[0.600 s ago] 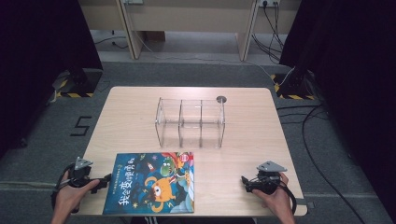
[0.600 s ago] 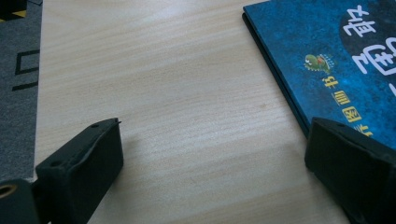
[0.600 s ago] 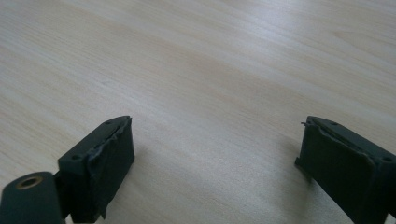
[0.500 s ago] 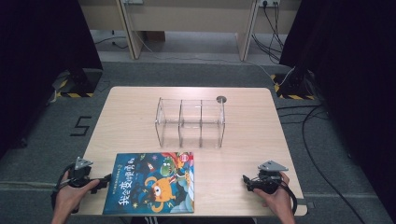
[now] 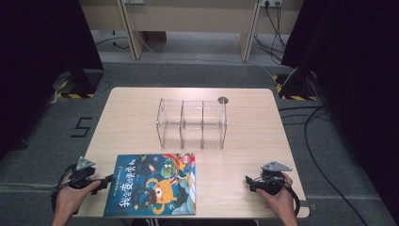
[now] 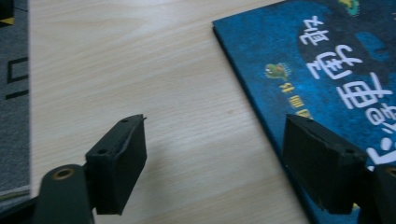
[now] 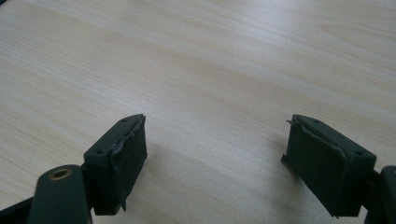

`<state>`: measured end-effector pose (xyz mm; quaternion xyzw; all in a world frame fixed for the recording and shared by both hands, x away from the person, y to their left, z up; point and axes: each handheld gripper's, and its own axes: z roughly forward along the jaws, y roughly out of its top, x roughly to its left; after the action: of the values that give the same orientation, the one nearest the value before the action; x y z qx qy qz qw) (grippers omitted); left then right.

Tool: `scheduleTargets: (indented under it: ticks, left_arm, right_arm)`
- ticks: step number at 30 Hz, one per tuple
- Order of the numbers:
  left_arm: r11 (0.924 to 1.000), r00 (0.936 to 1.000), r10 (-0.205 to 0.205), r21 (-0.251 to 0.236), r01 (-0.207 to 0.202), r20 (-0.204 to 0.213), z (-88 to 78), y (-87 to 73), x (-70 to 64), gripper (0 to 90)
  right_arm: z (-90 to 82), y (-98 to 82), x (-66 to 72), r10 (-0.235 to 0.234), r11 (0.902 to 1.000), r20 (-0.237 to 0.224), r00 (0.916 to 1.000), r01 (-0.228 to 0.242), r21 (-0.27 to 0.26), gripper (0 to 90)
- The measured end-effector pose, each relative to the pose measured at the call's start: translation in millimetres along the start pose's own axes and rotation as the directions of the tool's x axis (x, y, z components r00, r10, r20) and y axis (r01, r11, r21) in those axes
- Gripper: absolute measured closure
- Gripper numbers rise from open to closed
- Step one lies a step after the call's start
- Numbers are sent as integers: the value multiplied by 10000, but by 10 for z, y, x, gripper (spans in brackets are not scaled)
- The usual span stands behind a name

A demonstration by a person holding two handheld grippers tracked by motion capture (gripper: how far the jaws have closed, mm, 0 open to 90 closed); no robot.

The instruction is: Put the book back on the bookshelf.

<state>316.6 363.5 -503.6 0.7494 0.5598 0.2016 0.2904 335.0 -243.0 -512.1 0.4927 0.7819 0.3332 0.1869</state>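
Left gripper (image 5: 107, 179) sat at the near left of our table (image 5: 244, 132), its jaws parted and empty, tips just beside the left edge of the blue picture book (image 5: 153, 185); in the left gripper view one jaw hung over bare wood and the other over the book's (image 6: 322, 65) cover margin, not pressing it. We saw the book lying flat, cover up, at the near edge. Behind it, toward the middle, stood a clear divided organizer (image 5: 192, 123), apart from the book. Our right gripper (image 5: 249, 181) rested at the near right, released, bare wood between its jaws.
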Motion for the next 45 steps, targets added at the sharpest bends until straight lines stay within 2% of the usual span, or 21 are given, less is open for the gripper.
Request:
scheduleTargets:
  ticks: [3,4,6,7,9,12,13,17,20,26,30,31,33,34,35,36,39,40,41,42,45]
  left_arm:
    - [9999,9985,79,137,-86,534,15,13,-51,284]
    - [9999,9985,79,137,-86,534,15,13,-51,300]
    - [9998,9929,-118,202,95,1180,32,14,-89,328]
    - [9998,9929,-118,202,95,1180,32,14,-89,344]
    - [9993,9834,-223,340,165,1802,55,23,-138,360]
    - [9994,9814,-147,349,82,1916,66,37,-172,377]
    - [9993,9773,-86,373,7,2117,76,52,-208,392]
    - [9988,9802,63,470,-159,1981,88,81,-282,384]
    - [9985,9765,188,460,-293,2145,103,95,-338,392]
    - [9939,9662,613,736,-821,2503,127,149,-587,377]
    - [9868,9476,1079,831,-1387,3006,146,176,-853,365]
    - [9868,9476,1079,831,-1387,3006,146,176,-853,366]
    - [9837,9380,1202,882,-1566,3252,158,195,-991,363]
    - [9837,9380,1202,882,-1566,3252,158,195,-991,364]
    - [9789,9272,1436,877,-1844,3459,166,206,-1095,365]
    - [9789,9272,1436,877,-1844,3459,166,206,-1095,366]
    - [9705,9049,1831,764,-2288,3841,191,223,-1303,366]
    - [9668,9005,1966,761,-2439,3879,195,230,-1350,364]
    - [9668,9005,1966,761,-2439,3879,195,230,-1350,361]
    - [9630,8953,2099,752,-2587,3929,203,239,-1426,358]
    - [9613,8940,2217,667,-2674,3893,215,245,-1477,353]
  right_arm:
    - [-1,4,5,36,10000,-102,9999,-36,-16,220]
    - [-1,4,5,36,10000,-102,9999,-36,-16,220]
    - [1,6,15,26,10000,-139,9999,-26,-10,221]
    - [1,6,15,26,10000,-139,9999,-26,-10,221]
    - [5,10,28,21,10000,-184,9998,-21,9,220]
    - [8,10,35,-3,10000,-188,9998,4,7,219]
    - [11,11,42,-35,10000,-214,9998,35,-7,219]
    - [21,15,65,-75,10000,-236,9997,74,-20,217]
    - [31,21,92,-79,10000,-330,9994,78,-42,216]
    - [47,31,117,-153,9999,-380,9992,150,-82,216]
    - [38,25,118,64,9998,-711,9975,-78,-192,232]
    - [33,24,114,122,9997,-830,9965,-138,-185,236]
    - [28,24,111,181,9996,-934,9955,-199,-182,243]
    - [28,24,111,181,9996,-934,9955,-199,-182,243]
    - [23,24,113,292,9994,-1041,9941,-311,-167,249]
    - [23,25,113,312,9993,-1075,9937,-331,-164,251]
    - [16,27,116,507,9985,-1185,9917,-529,-149,261]
    - [11,28,117,573,9981,-1256,9904,-595,-143,270]
    - [11,28,117,573,9981,-1256,9904,-595,-143,270]
    - [6,26,119,573,9982,-1372,9889,-594,-114,282]
    - [1,26,122,578,9982,-1440,9879,-596,-80,298]
